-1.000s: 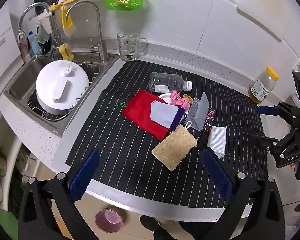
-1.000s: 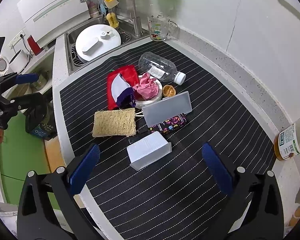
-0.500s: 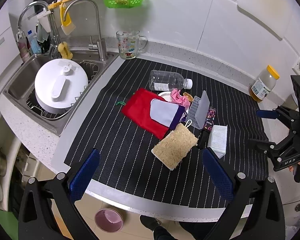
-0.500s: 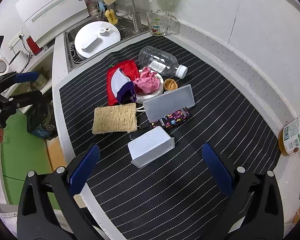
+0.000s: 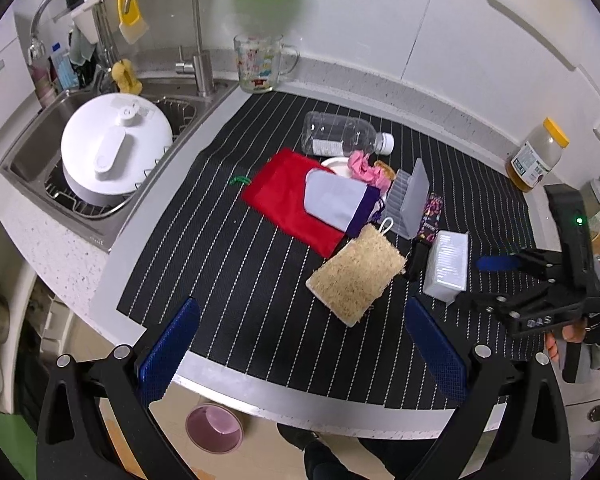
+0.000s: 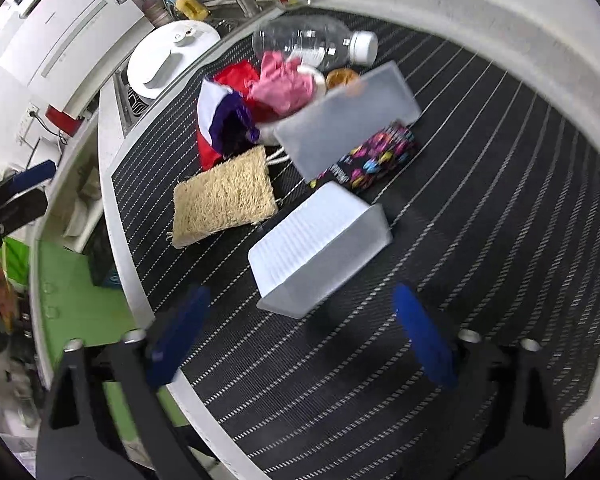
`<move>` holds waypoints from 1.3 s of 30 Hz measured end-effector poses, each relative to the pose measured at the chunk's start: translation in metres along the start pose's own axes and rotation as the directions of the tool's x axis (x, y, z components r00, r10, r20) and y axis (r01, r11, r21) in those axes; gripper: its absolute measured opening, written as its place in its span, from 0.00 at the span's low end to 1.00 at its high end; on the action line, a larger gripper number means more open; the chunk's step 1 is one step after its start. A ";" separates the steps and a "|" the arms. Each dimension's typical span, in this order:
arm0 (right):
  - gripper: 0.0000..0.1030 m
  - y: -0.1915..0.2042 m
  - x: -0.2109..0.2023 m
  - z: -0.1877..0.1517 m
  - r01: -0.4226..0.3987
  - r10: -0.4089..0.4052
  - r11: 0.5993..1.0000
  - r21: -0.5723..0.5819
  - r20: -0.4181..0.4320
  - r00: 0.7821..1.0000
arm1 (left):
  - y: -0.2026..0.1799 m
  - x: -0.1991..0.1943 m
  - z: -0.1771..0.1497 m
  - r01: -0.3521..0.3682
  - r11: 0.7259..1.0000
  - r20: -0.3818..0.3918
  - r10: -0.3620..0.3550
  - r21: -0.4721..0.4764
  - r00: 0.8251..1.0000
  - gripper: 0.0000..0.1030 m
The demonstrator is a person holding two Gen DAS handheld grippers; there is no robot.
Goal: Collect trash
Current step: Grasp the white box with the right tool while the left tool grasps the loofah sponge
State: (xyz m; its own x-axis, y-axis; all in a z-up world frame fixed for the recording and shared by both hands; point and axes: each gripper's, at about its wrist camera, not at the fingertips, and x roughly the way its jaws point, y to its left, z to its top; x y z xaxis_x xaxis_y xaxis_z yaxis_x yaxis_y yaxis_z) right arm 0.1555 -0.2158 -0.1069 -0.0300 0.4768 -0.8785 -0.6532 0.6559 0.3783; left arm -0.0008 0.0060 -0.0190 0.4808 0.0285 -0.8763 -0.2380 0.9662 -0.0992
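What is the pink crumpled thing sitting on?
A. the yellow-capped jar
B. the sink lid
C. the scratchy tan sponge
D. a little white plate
D: the pink crumpled thing lies on the little white plate, just in front of the clear plastic bottle on the striped mat.

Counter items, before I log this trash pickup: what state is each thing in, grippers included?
Plastic bottle: capped, lying on its side.
Translucent case: propped on edge, tilted.
White box: on the mat, ungripped.
Loofah pad: lying flat.
Glass mug: upright.
Jar: upright, lid on.
Left gripper: open, empty.
Right gripper: closing, nothing between its fingers yet.
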 end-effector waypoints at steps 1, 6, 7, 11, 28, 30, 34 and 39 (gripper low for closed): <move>0.77 0.001 0.006 0.001 -0.017 0.017 1.000 0.000 -0.009 1.000 | 0.001 0.002 -0.001 0.000 1.000 -0.006 0.000 -0.002 1.000 0.95; 0.48 0.009 0.018 0.002 -0.057 0.057 0.998 -0.011 -0.021 0.998 | 0.006 0.008 -0.002 -0.001 1.000 -0.024 0.001 -0.011 1.000 0.95; 0.38 0.009 0.018 0.003 -0.057 0.057 0.998 -0.013 -0.021 0.998 | 0.006 0.009 -0.002 -0.001 1.000 -0.027 0.001 -0.013 1.000 0.95; 0.09 0.018 0.008 0.008 -0.055 0.055 0.997 -0.049 -0.003 0.998 | 0.007 0.013 -0.001 0.006 1.000 -0.032 -0.006 -0.013 0.999 0.95; 0.07 0.001 -0.059 0.028 0.009 -0.004 0.999 -0.050 0.093 0.996 | -0.035 0.075 0.009 0.130 0.976 -0.083 -0.117 0.173 0.990 0.95; 0.07 -0.004 -0.059 0.028 0.011 -0.007 0.999 -0.036 0.092 0.996 | -0.038 0.088 0.007 0.145 0.969 -0.096 -0.128 0.200 0.987 0.95; 0.07 -0.012 -0.059 0.026 0.017 -0.016 1.000 -0.014 0.092 0.996 | -0.043 0.110 0.000 0.163 0.948 -0.116 -0.136 0.273 0.984 0.95; 0.07 -0.017 -0.057 0.025 0.026 -0.025 1.000 -0.003 0.084 0.996 | -0.045 0.128 -0.005 0.169 0.922 -0.137 -0.128 0.348 0.982 0.95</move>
State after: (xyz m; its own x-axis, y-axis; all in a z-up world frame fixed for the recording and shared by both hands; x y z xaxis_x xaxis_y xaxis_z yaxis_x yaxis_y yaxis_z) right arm 0.1871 -0.2394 -0.0560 0.0503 0.5076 -0.8601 -0.6557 0.6664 0.3549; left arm 0.0671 -0.0351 -0.1293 0.3872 -0.1311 -0.9126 0.1553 0.9850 -0.0756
